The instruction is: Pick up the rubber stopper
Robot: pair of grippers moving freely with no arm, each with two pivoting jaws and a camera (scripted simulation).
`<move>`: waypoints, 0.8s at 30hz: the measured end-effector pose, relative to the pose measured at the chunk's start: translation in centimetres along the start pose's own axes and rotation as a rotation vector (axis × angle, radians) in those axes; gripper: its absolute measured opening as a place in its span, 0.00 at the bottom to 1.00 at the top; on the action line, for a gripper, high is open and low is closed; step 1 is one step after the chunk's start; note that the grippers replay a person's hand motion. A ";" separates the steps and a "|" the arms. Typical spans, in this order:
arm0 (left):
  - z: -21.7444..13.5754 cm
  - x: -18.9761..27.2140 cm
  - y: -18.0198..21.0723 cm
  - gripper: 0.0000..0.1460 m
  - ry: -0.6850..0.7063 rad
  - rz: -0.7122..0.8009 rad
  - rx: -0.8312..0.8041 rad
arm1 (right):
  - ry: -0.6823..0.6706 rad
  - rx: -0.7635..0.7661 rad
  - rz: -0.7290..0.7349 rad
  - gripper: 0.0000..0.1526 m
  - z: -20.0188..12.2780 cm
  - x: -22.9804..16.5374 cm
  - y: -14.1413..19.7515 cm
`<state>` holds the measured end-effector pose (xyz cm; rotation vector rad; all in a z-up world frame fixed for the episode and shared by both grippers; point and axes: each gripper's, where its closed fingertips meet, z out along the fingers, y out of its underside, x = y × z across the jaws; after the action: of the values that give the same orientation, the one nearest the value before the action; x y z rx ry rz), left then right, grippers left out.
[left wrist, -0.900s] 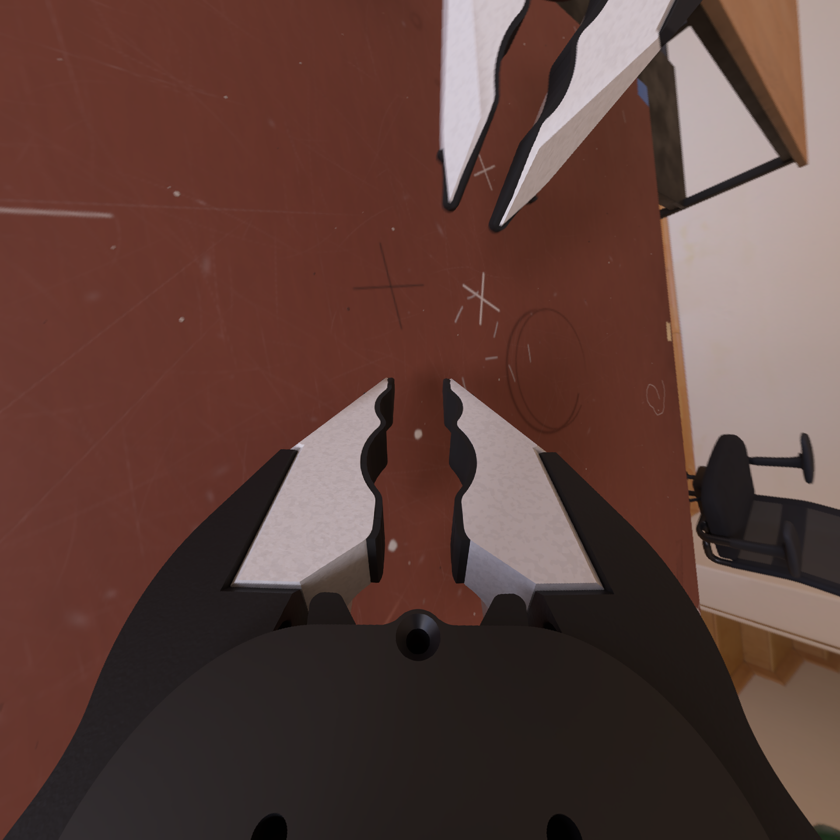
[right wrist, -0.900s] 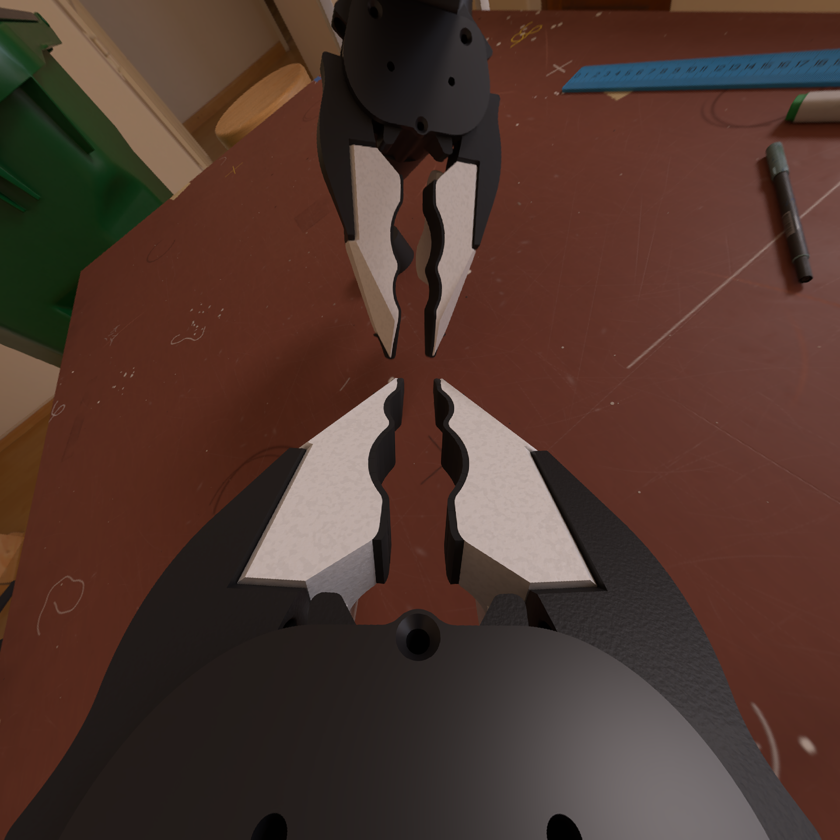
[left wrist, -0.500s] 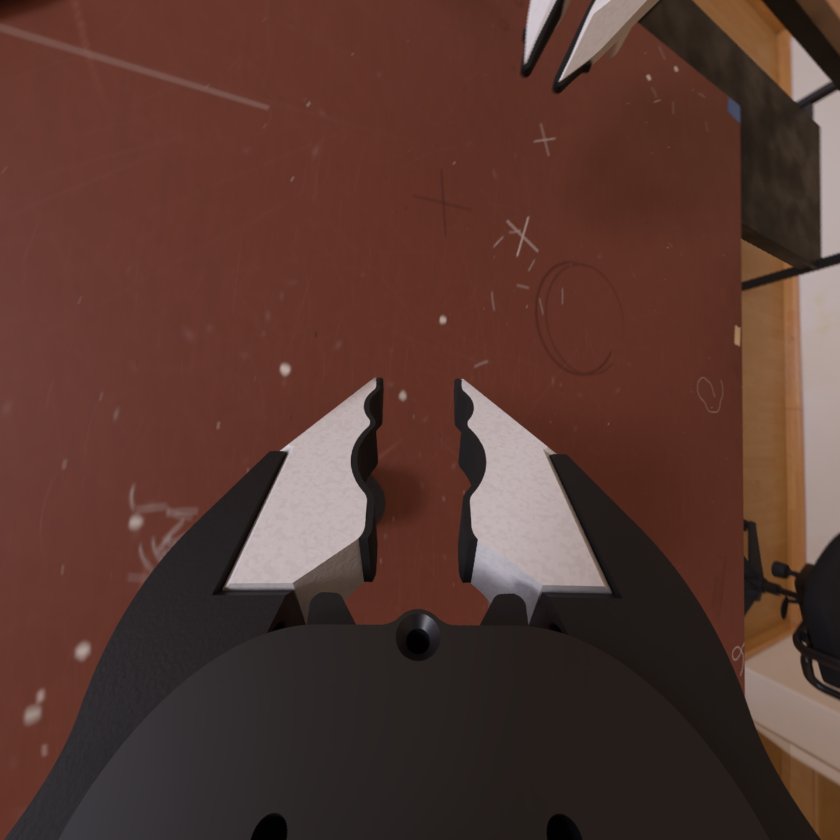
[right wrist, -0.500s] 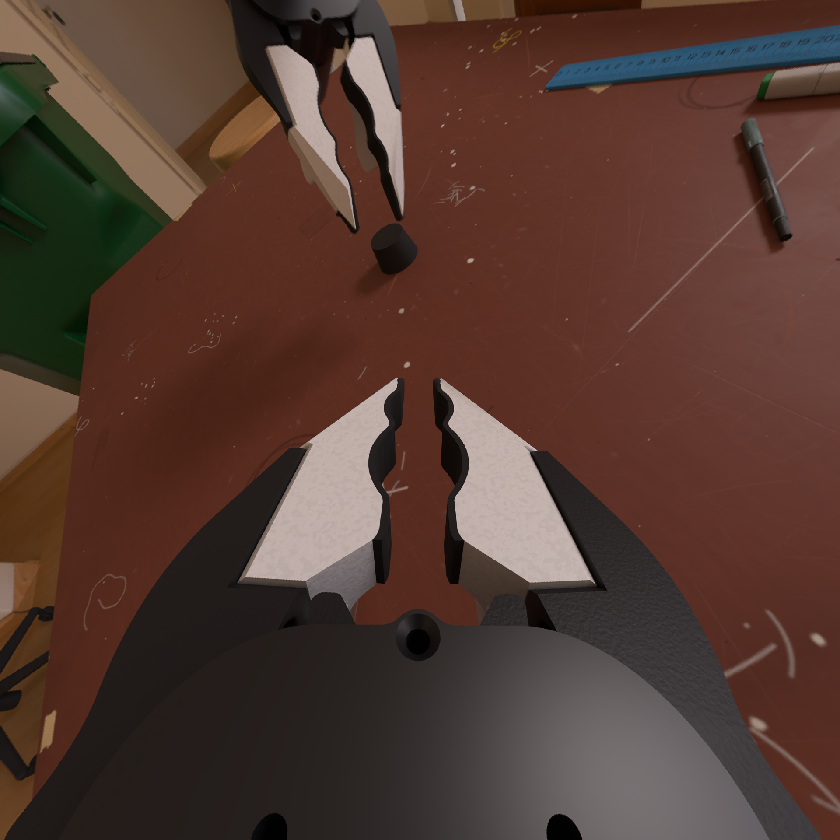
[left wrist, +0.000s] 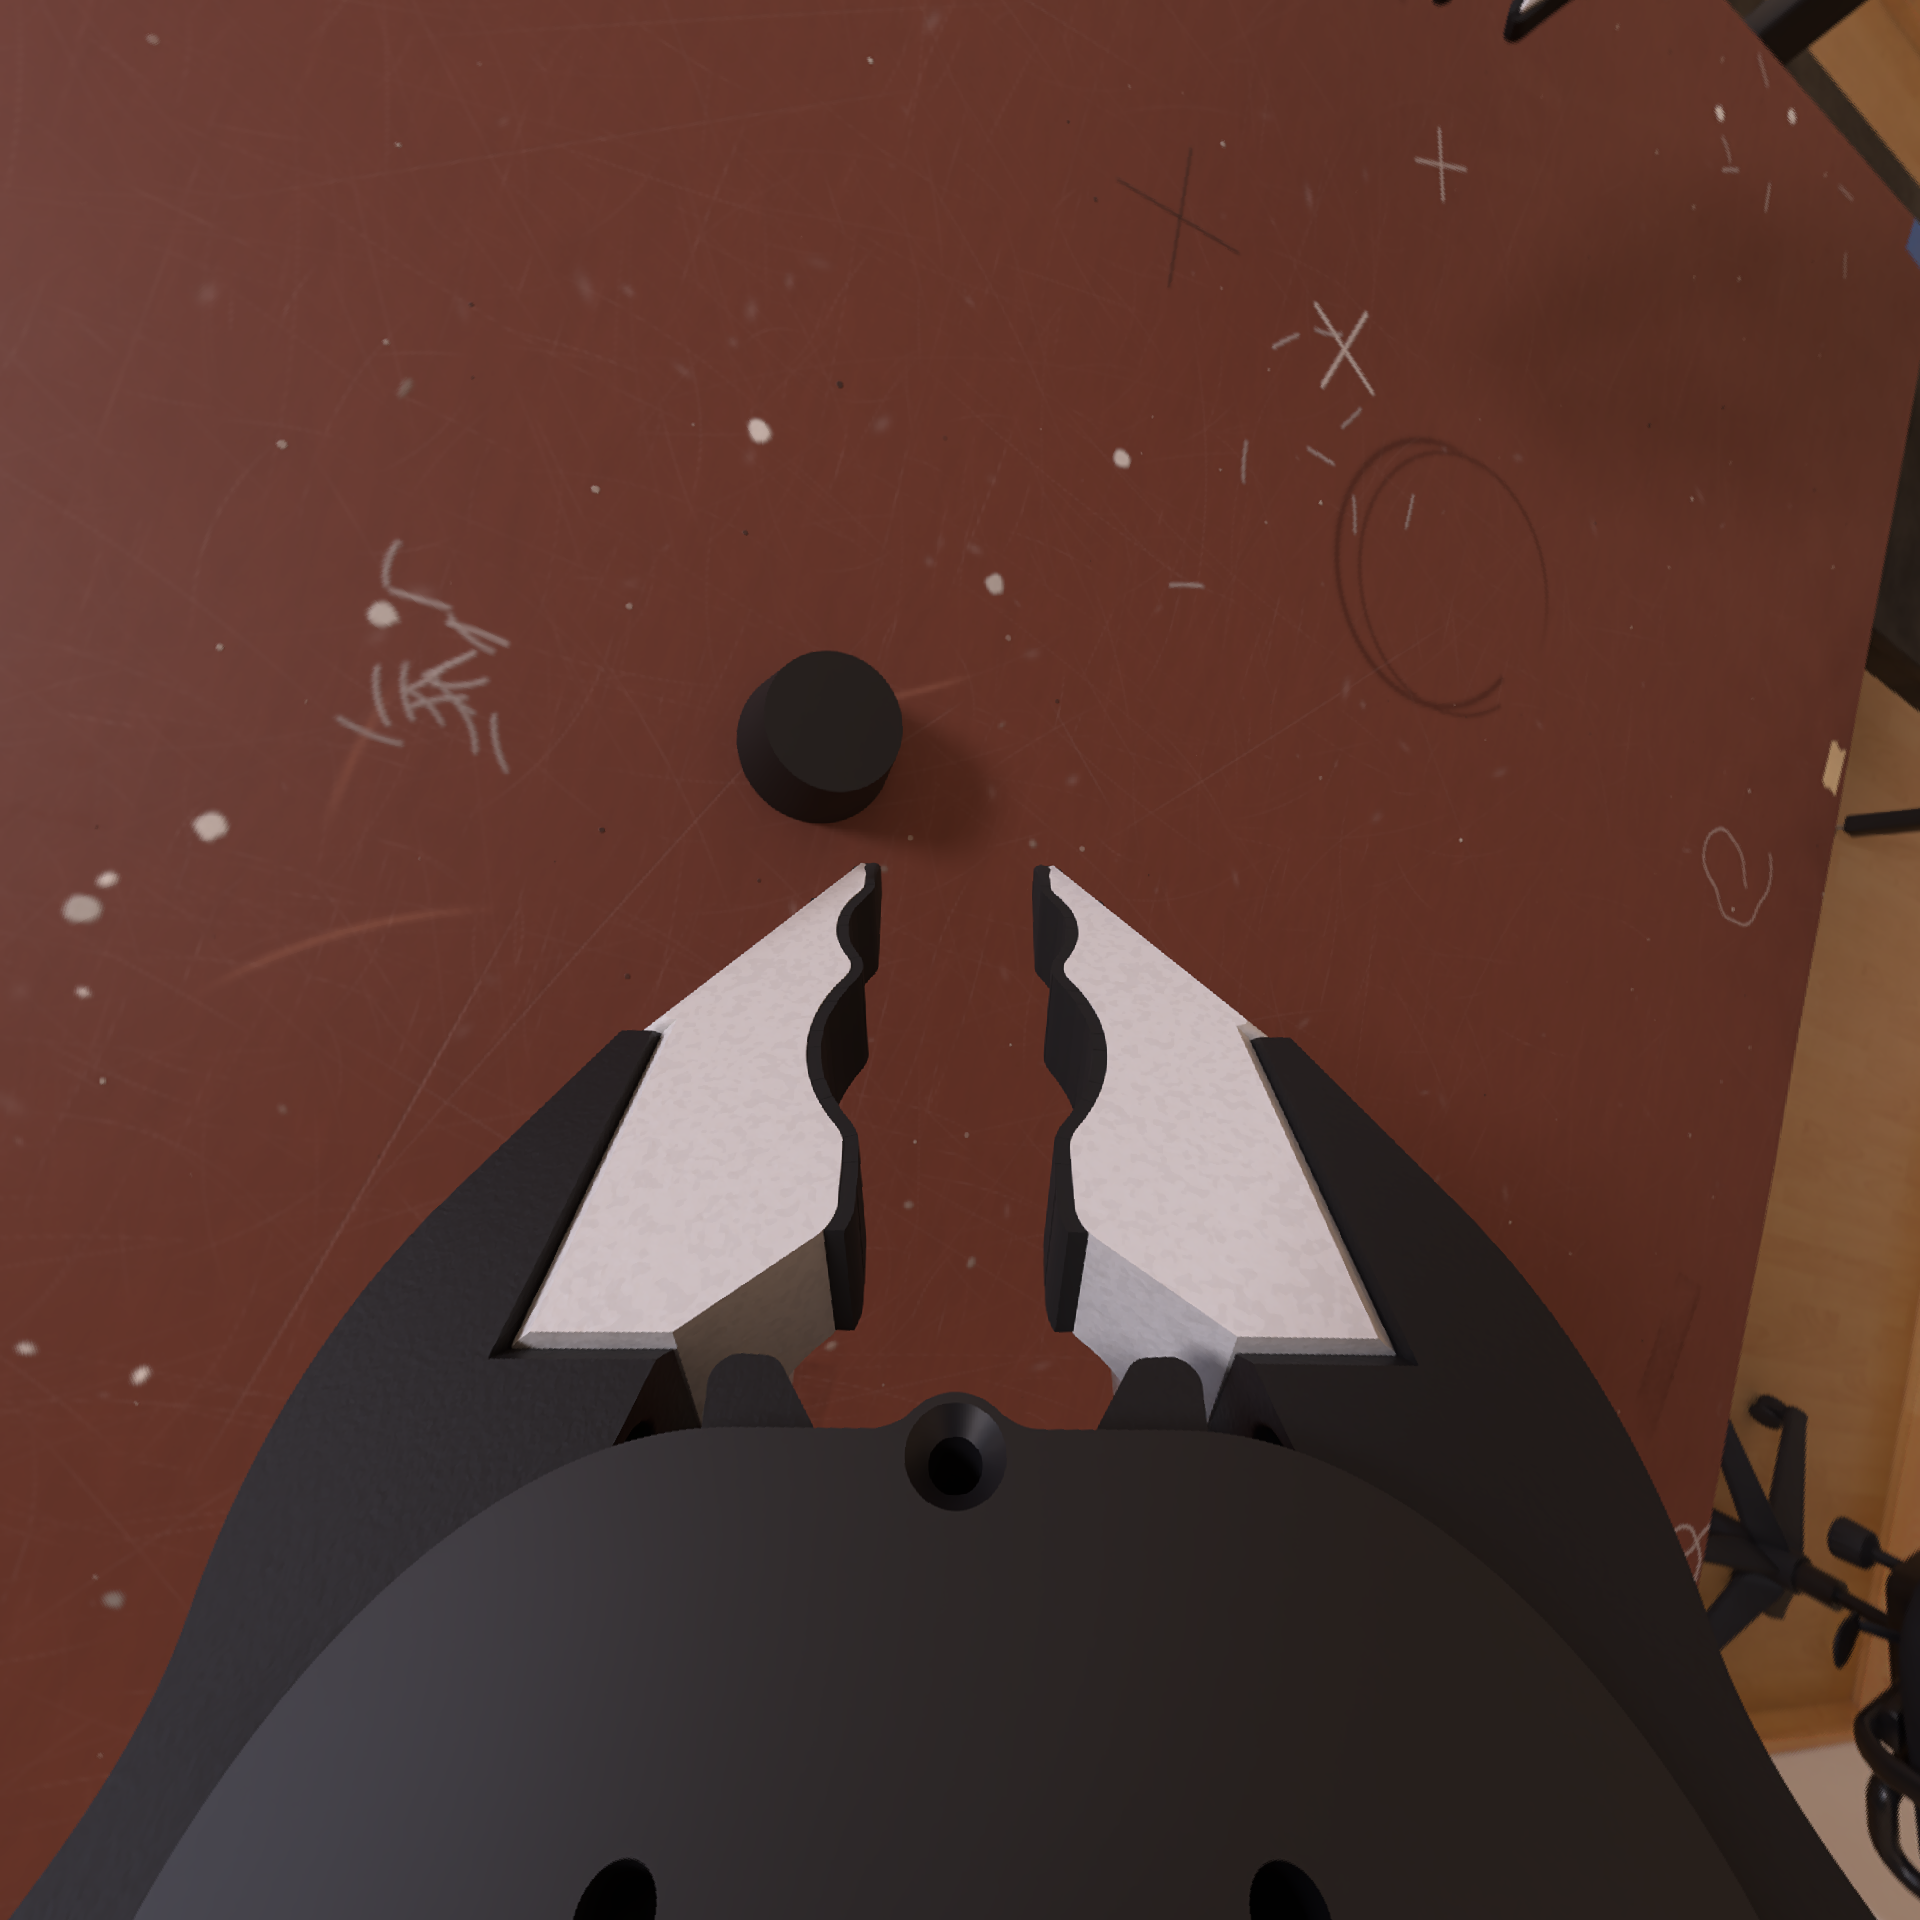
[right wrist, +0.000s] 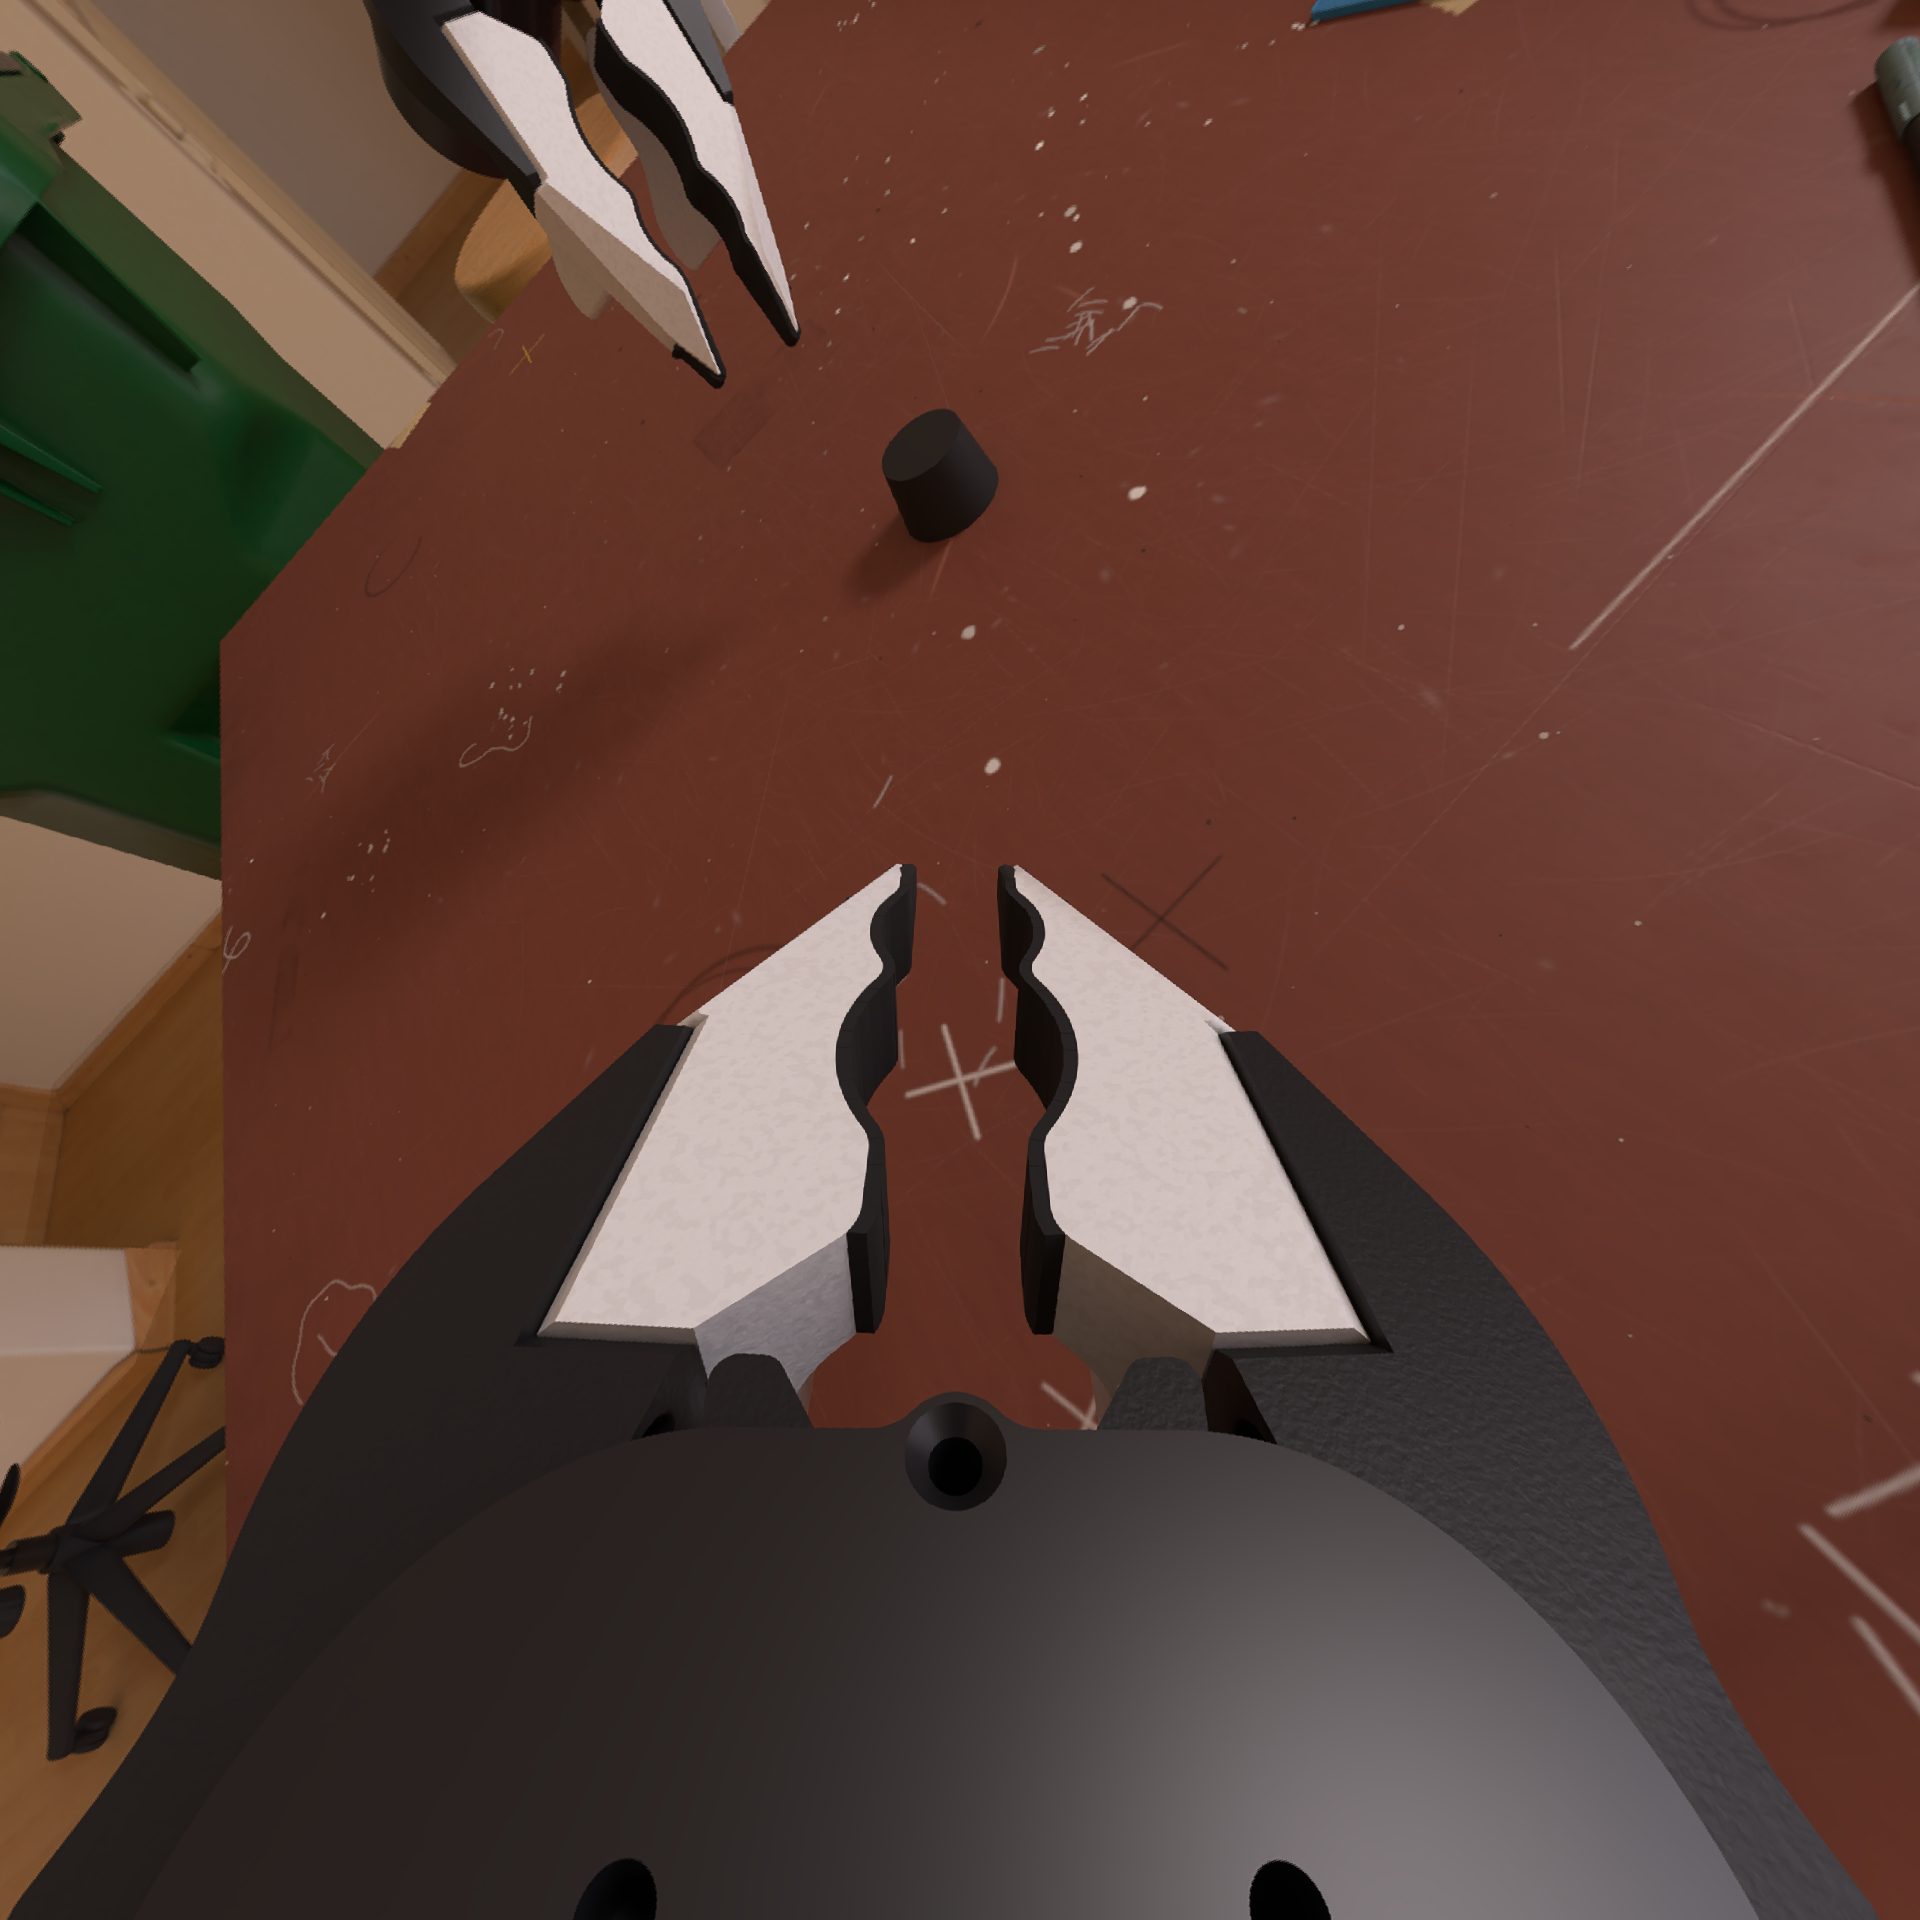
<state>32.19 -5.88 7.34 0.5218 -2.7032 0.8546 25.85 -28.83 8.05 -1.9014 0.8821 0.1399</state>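
Observation:
The rubber stopper (left wrist: 821, 736) is a small black tapered plug standing upright on the scratched brown table (left wrist: 416, 312). In the left wrist view it sits just beyond my left gripper (left wrist: 956, 873), slightly left of its left fingertip and not touching it. The left gripper is open and empty. In the right wrist view the stopper (right wrist: 938, 473) stands farther ahead, with the left gripper (right wrist: 753, 358) hovering above and to the left of it. My right gripper (right wrist: 954, 873) is empty, its jaws a narrow gap apart, well short of the stopper.
A green bin (right wrist: 104, 416) and a wooden stool (right wrist: 499, 260) stand off the table's left edge in the right wrist view. A marker (right wrist: 1896, 94) lies at the far right. The table edge (left wrist: 1860, 831) and an office chair (left wrist: 1818, 1558) show on the right of the left wrist view.
The left gripper has drawn back and opened wider, so the stopper now shows beyond its tips. The right gripper has moved back, away from the left gripper and the stopper.

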 end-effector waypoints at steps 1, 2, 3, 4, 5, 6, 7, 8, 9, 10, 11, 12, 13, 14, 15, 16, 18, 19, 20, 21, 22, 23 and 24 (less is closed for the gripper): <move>-0.1 0.0 0.1 0.20 -0.005 -0.008 0.008 | 0.000 -0.003 0.001 0.10 0.1 -0.1 0.1; -0.2 0.1 0.1 0.20 -0.007 -0.013 0.019 | 0.000 -0.006 0.002 0.10 0.3 -0.1 0.2; -0.2 0.2 0.1 0.20 -0.009 -0.016 0.027 | 0.000 -0.008 0.003 0.10 0.4 -0.1 0.3; -0.2 0.2 0.1 0.20 -0.015 -0.021 0.033 | 0.001 -0.005 0.004 0.10 0.4 -0.2 0.3; -0.2 0.3 0.1 0.20 -0.022 -0.022 0.034 | -0.001 -0.001 0.004 0.10 0.5 -0.2 0.4; -0.3 0.3 0.3 0.20 -0.034 -0.018 0.026 | -0.004 0.001 0.005 0.10 0.5 -0.3 0.4; -0.3 0.1 0.6 0.20 -0.061 -0.014 0.007 | -0.006 0.004 0.004 0.10 0.5 -0.3 0.4; -0.4 -0.2 0.9 0.21 -0.099 -0.011 -0.012 | -0.005 0.008 0.004 0.10 0.5 -0.3 0.4; -0.4 -0.3 1.2 0.21 -0.127 -0.006 -0.031 | -0.005 0.012 0.004 0.10 0.5 -0.3 0.4; -0.4 -0.4 1.4 0.23 -0.148 0.003 -0.046 | -0.005 0.017 0.002 0.10 0.5 -0.3 0.4; -0.3 -0.5 1.7 0.24 -0.175 0.011 -0.060 | -0.004 0.021 0.001 0.10 0.5 -0.3 0.4; -0.2 -0.7 2.1 0.25 -0.208 0.015 -0.081 | -0.005 0.024 0.001 0.10 0.5 -0.3 0.4; 0.1 -0.9 2.5 0.27 -0.237 0.020 -0.107 | -0.005 0.028 0.000 0.10 0.4 -0.3 0.4; 0.3 -1.2 2.9 0.28 -0.265 0.023 -0.127 | -0.004 0.033 -0.001 0.10 0.4 -0.3 0.4; 0.5 -1.4 3.2 0.30 -0.293 0.026 -0.142 | -0.006 0.037 -0.001 0.10 0.4 -0.3 0.4; 0.9 -1.5 3.5 0.31 -0.313 0.029 -0.153 | -0.008 0.041 -0.001 0.10 0.4 -0.3 0.4; 1.6 -1.6 3.7 0.33 -0.327 0.037 -0.143 | -0.009 0.047 -0.005 0.09 0.3 -0.4 0.3; 1.9 -1.8 3.8 0.34 -0.340 0.048 -0.142 | -0.011 0.052 -0.006 0.09 0.3 -0.4 0.3; 2.2 -2.1 3.8 0.36 -0.360 0.063 -0.148 | -0.014 0.056 -0.007 0.09 0.3 -0.4 0.2; 2.4 -2.3 3.8 0.37 -0.375 0.077 -0.152 | -0.016 0.059 -0.009 0.09 0.3 -0.4 0.2; 2.7 -2.3 3.8 0.38 -0.373 0.085 -0.157 | -0.017 0.060 -0.008 0.09 0.3 -0.4 0.2; 2.8 -2.4 3.9 0.38 -0.371 0.093 -0.167 | -0.017 0.061 -0.008 0.09 0.3 -0.4 0.2; 2.8 -2.4 3.9 0.38 -0.383 0.102 -0.172 | -0.017 0.063 -0.008 0.09 0.3 -0.4 0.2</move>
<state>32.43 -3.95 2.32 0.5618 -3.1389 0.5855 25.52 -28.45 7.93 -1.8429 0.8577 0.1216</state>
